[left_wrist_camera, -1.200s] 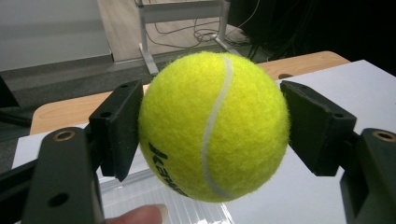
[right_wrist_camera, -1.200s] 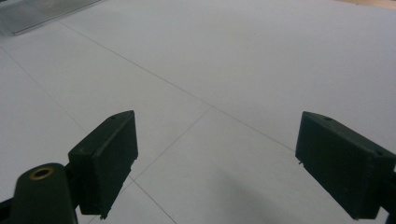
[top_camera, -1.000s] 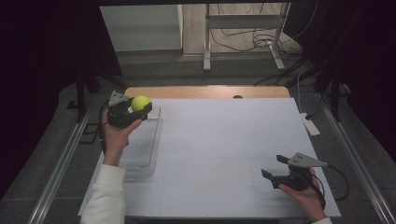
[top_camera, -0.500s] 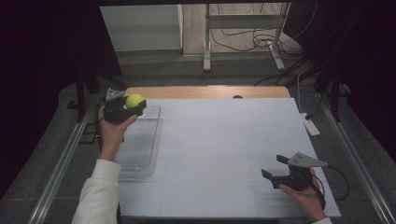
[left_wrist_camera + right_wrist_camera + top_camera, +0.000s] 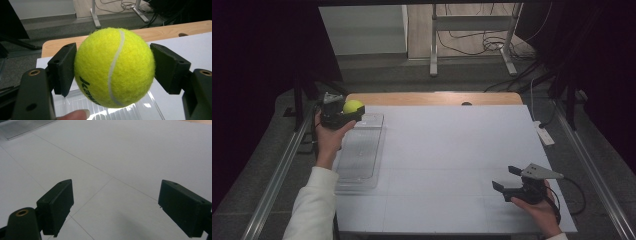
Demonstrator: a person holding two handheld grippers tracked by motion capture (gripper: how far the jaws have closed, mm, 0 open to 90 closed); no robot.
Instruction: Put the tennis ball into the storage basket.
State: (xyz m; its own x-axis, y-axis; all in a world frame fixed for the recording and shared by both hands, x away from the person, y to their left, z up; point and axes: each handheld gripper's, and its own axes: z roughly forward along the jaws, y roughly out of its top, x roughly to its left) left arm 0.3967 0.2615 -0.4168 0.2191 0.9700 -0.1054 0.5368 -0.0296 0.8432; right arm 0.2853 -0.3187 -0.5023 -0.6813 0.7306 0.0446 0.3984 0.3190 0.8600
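Here, in the high view, the left tool point(image 5: 343, 114) sits at the far left corner of the white desk point(image 5: 452, 165), held up in a hand with a white sleeve. Clamped between its jaws is a yellow tennis ball point(image 5: 352, 106), which hangs over the far end of a clear plastic tray point(image 5: 359, 155) lying along the desk's left edge. The right tool point(image 5: 508, 179) is well apart from the ball, low at the near right of the desk, with its jaws spread and nothing between them.

In the left gripper view, the tennis ball point(image 5: 114, 67) is centred between the two black pads, one pressing on each side of it; the ribbed floor of the tray point(image 5: 82, 107) shows just beneath, and a fingertip point(image 5: 75, 115) pokes in at the bottom edge.

In the right gripper view, the right tool point(image 5: 115, 207) has its jaws wide apart over bare white desk point(image 5: 130, 157), a corner of the tray point(image 5: 22, 127) far off at top left
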